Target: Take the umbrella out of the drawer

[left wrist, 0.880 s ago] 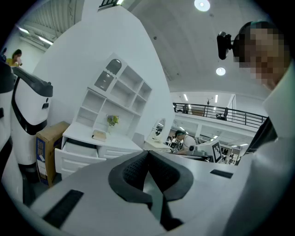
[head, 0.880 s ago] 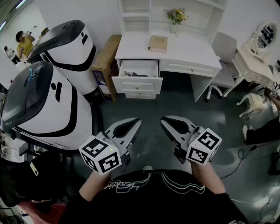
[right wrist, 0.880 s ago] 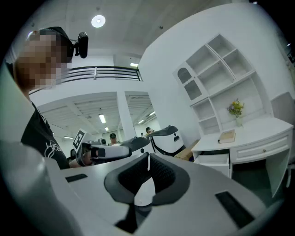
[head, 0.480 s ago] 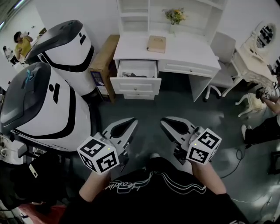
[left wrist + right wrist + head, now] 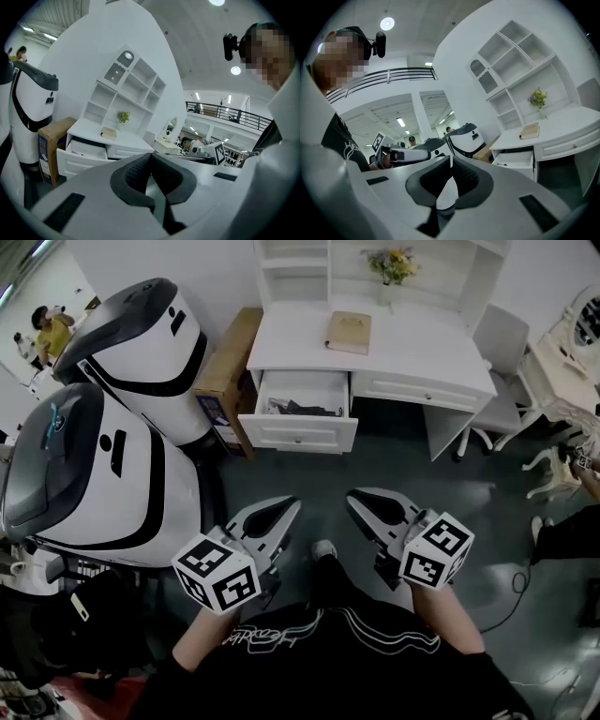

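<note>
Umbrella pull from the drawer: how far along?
Done: the white desk drawer stands open, a dark item, likely the umbrella, lying inside. In hand: nothing; left gripper and right gripper are shut, empty, short of it. Left: reach in, grasp, lift out.

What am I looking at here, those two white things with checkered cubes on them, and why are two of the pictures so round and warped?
A person holds a two-jaw hand tool in each hand: the left gripper and the right gripper. The patterned cubes are part of them. The wide picture comes from a camera on the person's head, looking down. The two round pictures come from cameras riding on the grippers, looking along their jaws. Both grippers are shut and hold nothing. Ahead stands a white desk with a book and flowers on it. Its left drawer is open, with something dark inside, probably the umbrella to take out.
</note>
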